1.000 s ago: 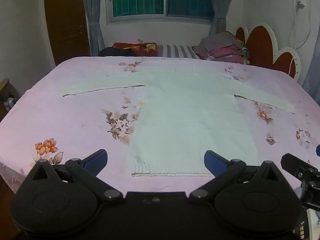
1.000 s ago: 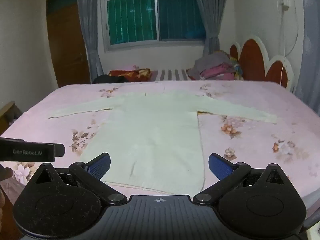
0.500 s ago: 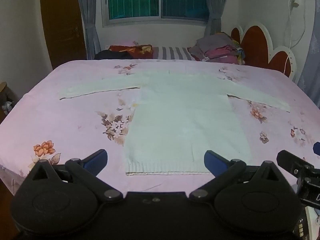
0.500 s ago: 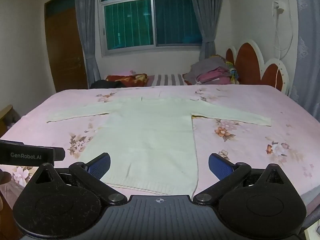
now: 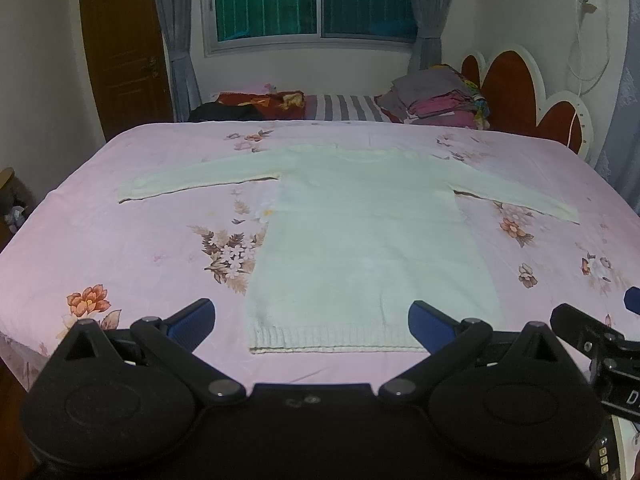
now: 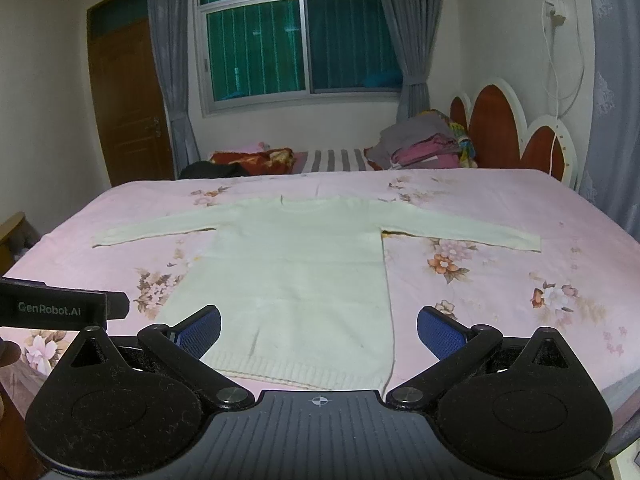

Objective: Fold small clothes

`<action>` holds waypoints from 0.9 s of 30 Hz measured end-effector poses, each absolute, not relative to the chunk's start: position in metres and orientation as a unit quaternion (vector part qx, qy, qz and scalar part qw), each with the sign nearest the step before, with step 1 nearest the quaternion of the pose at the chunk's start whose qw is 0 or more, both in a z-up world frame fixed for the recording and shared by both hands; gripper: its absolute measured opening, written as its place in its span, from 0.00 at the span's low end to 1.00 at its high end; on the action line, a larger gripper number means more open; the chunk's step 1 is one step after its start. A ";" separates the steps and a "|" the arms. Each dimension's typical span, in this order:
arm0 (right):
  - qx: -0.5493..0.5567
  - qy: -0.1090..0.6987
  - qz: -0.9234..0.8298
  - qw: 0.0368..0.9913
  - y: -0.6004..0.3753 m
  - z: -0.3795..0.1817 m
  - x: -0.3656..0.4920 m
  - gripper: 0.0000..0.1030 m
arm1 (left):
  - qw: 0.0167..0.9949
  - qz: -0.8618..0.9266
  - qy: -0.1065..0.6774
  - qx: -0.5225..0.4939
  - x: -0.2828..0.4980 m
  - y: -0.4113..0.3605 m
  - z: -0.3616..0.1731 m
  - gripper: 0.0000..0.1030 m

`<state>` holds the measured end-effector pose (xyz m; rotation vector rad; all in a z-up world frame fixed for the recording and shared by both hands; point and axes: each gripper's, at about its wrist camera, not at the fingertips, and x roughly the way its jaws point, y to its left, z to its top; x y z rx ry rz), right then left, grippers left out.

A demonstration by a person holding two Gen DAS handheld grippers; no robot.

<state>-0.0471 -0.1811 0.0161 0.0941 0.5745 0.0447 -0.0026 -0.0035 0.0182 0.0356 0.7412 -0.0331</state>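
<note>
flat on the pink floral bedsheet (image 5: 120, 248) a pale, cream-white knitted sweater (image 5: 368, 240) is spread out, front or back up cannot be told, with both sleeves stretched sideways and the ribbed hem lying nearest the cameras. the left gripper (image 5: 312, 316) is held at the near edge of the bed, its blue-padded fingers (image 5: 192, 316) set wide apart, nothing between them; the hem is framed between the pads, and contact with it cannot be judged. the right gripper (image 6: 320, 326) is held likewise at the near edge, fingers wide, nothing gripped, with the sweater's hem (image 6: 304, 372) and right side seam seen in the gap. part of the other tool, marked "genrobot.ai", is seen at the left edge of the right wrist view. beyond the sheet, a stack of folded clothes (image 6: 424, 144) is piled beside a red scalloped headboard (image 6: 496, 128), and a window (image 6: 296, 40) with grey curtains is set in the far wall, next to a brown door (image 6: 124, 96).
</note>
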 end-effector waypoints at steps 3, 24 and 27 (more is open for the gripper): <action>0.047 0.282 0.020 0.958 -0.181 0.016 -0.048 1.00 | 0.932 -0.016 0.362 0.017 -0.003 -0.003 0.019 1.00; 0.050 0.283 0.023 0.958 -0.183 0.013 -0.047 1.00 | 0.931 -0.014 0.364 0.019 -0.006 -0.007 0.017 1.00; 0.050 0.282 0.023 0.958 -0.184 0.013 -0.047 1.00 | 0.931 -0.013 0.365 0.016 -0.007 -0.006 0.017 1.00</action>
